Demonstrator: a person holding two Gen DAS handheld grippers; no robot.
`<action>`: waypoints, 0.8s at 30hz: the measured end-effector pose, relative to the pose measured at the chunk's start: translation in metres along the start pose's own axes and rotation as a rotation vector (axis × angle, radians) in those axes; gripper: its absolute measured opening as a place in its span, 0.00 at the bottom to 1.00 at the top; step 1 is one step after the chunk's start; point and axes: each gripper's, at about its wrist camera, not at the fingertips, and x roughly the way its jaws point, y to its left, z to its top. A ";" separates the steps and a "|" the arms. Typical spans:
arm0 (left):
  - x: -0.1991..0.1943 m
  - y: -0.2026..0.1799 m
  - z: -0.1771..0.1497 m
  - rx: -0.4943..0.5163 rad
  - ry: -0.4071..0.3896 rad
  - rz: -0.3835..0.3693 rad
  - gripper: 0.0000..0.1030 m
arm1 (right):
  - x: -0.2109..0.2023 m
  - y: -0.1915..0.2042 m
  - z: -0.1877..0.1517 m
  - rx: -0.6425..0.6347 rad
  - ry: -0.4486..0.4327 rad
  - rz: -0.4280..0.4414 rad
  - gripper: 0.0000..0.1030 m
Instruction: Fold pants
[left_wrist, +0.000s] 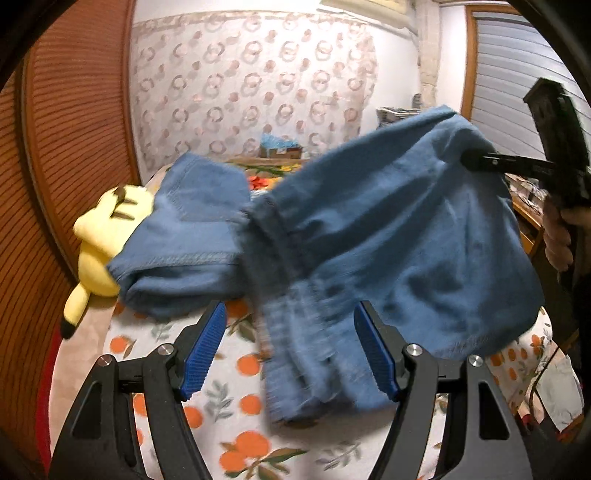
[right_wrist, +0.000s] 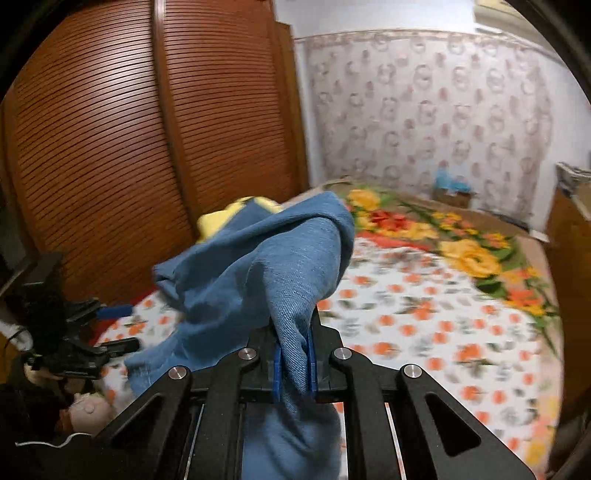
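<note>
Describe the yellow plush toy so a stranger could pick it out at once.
Start at the bed with the orange-print sheet, on the side nearest the ribbed brown wardrobe. The yellow plush toy lies at that edge, partly covered by the blue pants. It is the only yellow thing there, soft, with a black-tipped ear.

pants (left_wrist: 388, 229): blue denim | sheet (left_wrist: 236, 398): white, orange fruit print | plush toy (left_wrist: 99, 236): yellow | wardrobe (right_wrist: 110, 129): reddish-brown

i see a bed (right_wrist: 424, 325) with an orange-print sheet; left of the bed a slatted wooden wardrobe (right_wrist: 110, 147), behind the bed a patterned wall (left_wrist: 251, 81).
</note>
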 end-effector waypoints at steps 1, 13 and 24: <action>0.001 -0.004 0.003 0.010 -0.002 -0.006 0.70 | -0.004 -0.012 -0.001 0.021 0.007 -0.031 0.10; 0.044 -0.068 0.031 0.088 0.031 -0.123 0.70 | 0.006 -0.109 -0.074 0.181 0.143 -0.249 0.47; 0.069 -0.131 0.027 0.168 0.090 -0.184 0.70 | -0.010 -0.076 -0.128 0.212 0.150 -0.246 0.65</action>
